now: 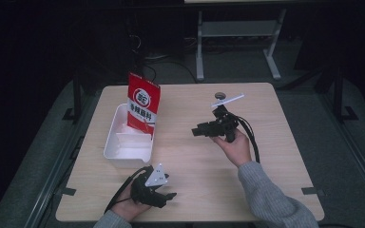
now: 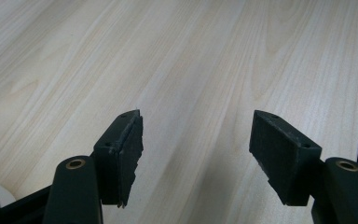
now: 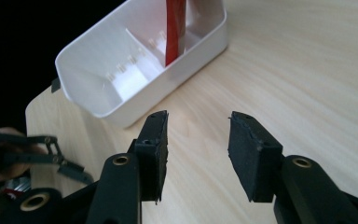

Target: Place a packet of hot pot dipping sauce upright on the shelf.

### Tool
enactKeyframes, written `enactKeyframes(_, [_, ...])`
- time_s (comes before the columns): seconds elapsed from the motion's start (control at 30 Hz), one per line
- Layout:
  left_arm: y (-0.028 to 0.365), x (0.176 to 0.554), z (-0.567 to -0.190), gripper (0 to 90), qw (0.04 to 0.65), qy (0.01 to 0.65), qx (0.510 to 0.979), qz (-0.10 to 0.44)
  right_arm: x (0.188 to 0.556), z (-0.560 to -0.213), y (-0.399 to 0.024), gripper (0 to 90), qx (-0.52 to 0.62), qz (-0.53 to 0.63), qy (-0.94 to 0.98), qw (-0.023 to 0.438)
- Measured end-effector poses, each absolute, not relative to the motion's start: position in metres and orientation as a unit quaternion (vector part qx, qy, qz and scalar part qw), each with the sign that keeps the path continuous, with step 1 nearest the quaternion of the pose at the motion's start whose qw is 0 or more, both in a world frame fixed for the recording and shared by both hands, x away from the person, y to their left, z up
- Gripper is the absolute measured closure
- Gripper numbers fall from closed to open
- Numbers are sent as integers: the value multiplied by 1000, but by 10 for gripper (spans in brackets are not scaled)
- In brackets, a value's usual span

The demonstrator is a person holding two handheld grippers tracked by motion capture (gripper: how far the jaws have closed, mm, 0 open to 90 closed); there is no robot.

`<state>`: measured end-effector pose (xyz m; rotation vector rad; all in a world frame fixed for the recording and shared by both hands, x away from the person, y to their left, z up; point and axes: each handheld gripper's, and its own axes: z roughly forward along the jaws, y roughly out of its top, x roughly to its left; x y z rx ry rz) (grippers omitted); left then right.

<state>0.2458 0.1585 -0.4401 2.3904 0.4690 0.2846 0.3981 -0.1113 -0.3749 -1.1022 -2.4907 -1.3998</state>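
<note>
A white bin [image 1: 123, 154] sits at the table's left, and a red packet [image 1: 142, 102] stands upright in its far end. In the right gripper view the bin [image 3: 98, 60] lies ahead with the red packet [image 3: 175, 28] inside it. My right gripper [image 1: 196, 130] hovers over the table's middle, pointing left toward the bin, open and holding nothing [image 3: 196, 140]. My left gripper [image 1: 170, 195] rests near the front edge, open over bare wood [image 2: 196, 140].
The light wooden table [image 1: 195, 161] carries a small round dark object [image 1: 220, 95] near its far edge. A metal frame [image 1: 237, 33] stands on the floor beyond the table. The other hand's gripper linkage [image 3: 37, 144] sits at the lower left of the right gripper view.
</note>
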Motion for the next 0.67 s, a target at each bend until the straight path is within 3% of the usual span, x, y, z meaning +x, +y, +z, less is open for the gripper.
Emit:
enactKeyframes(0.47, [157, 247, -442, 337, 336, 178, 919, 105, 368, -398, -149, 520, -373, -449, -810, 55])
enactKeyframes(0.67, [156, 247, -442, 336, 336, 177, 919, 104, 342, -406, -165, 430, -371, -444, -814, 54])
